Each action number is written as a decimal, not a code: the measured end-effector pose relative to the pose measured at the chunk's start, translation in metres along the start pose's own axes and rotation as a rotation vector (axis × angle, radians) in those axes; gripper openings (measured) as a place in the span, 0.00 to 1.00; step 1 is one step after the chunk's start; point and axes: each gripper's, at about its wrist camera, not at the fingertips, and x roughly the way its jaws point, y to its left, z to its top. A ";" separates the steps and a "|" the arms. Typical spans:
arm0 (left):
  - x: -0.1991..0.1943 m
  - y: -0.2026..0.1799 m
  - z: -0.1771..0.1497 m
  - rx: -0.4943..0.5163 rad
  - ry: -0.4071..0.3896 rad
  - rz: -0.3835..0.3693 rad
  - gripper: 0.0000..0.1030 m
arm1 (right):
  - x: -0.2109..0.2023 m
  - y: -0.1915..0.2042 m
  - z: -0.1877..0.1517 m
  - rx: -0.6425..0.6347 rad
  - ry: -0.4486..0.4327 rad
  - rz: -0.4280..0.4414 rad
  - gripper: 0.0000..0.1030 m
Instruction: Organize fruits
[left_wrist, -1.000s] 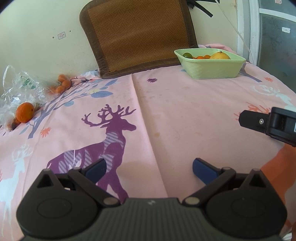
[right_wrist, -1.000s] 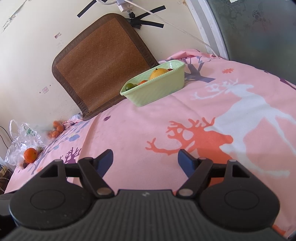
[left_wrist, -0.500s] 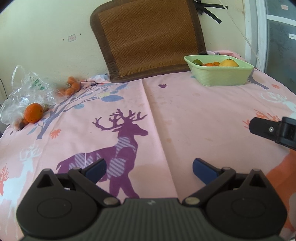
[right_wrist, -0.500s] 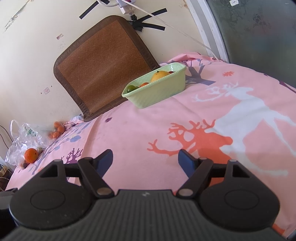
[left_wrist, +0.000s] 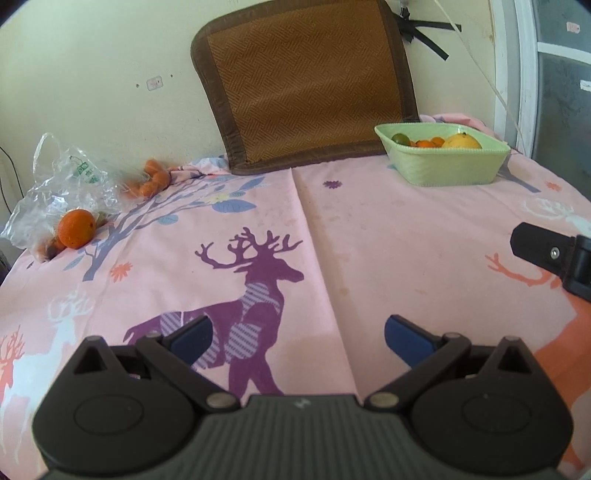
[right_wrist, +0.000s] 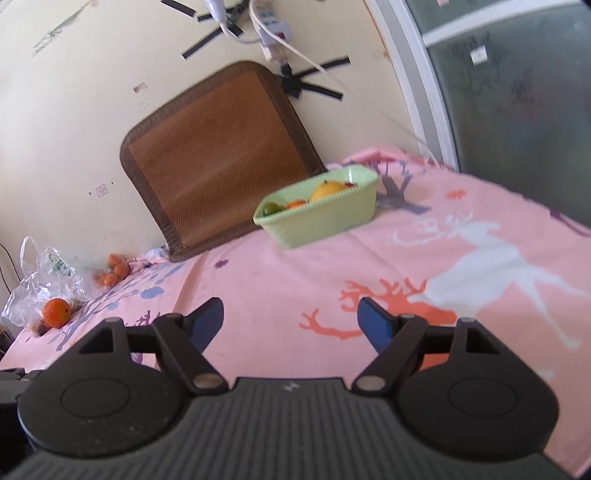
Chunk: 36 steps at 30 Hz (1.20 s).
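Both grippers, left (left_wrist: 295, 338) and right (right_wrist: 290, 319), spread wide and empty, have tilted up, bringing the orange (left_wrist: 76, 228) at ten o'clock and bowl (left_wrist: 443, 162) at one o'clock closer.

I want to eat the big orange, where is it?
The big orange sits far left in the left wrist view, at the table's left edge, against the crinkly clear plastic bag. The green basket is far away on the other side.
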 end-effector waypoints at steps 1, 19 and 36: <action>-0.002 0.000 0.001 -0.002 -0.006 0.000 1.00 | -0.002 0.001 0.001 -0.007 -0.015 -0.003 0.80; -0.012 0.002 0.006 -0.005 -0.038 0.018 1.00 | -0.019 0.005 0.007 -0.035 -0.139 -0.020 0.81; -0.014 -0.002 0.004 0.025 -0.042 0.017 1.00 | -0.020 0.005 0.005 -0.035 -0.141 -0.019 0.81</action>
